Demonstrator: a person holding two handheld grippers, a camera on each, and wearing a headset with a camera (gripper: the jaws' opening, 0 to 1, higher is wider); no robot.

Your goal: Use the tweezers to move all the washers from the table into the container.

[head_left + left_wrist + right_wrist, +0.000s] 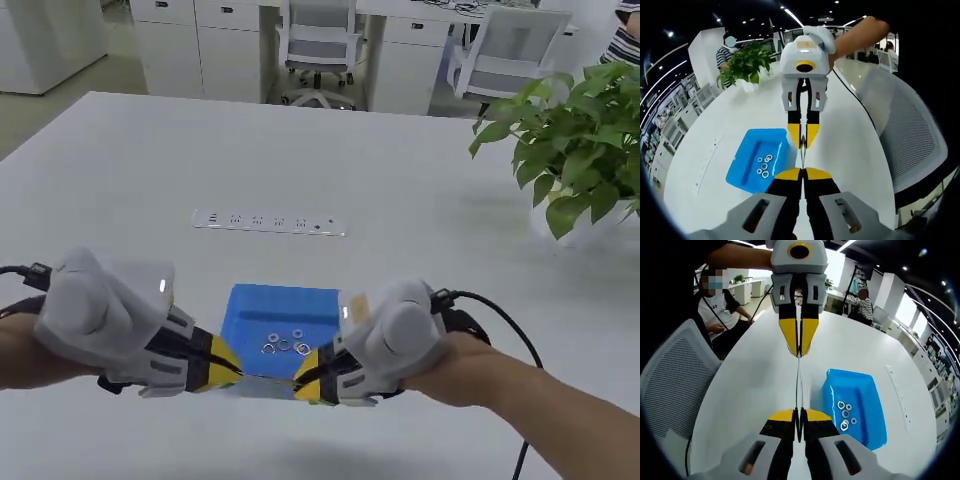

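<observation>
A blue container [285,312] sits on the white table [300,160] with several washers [286,344] lying inside it. My two grippers face each other tip to tip at the container's near edge. The left gripper [230,370] and the right gripper [308,384] are both shut, each on one end of the thin tweezers [802,157], which span the short gap between them. In the left gripper view my own jaws [802,173] meet the right gripper [802,142] above. The container [856,407] and washers [846,415] lie right of the tweezers [799,385] in the right gripper view.
A white power strip [268,222] lies further back on the table. A potted plant [575,140] stands at the right. Grey mesh chairs [910,125] stand by the table's near side, and a seated person [722,310] is beyond. Office chairs [320,45] stand at the far side.
</observation>
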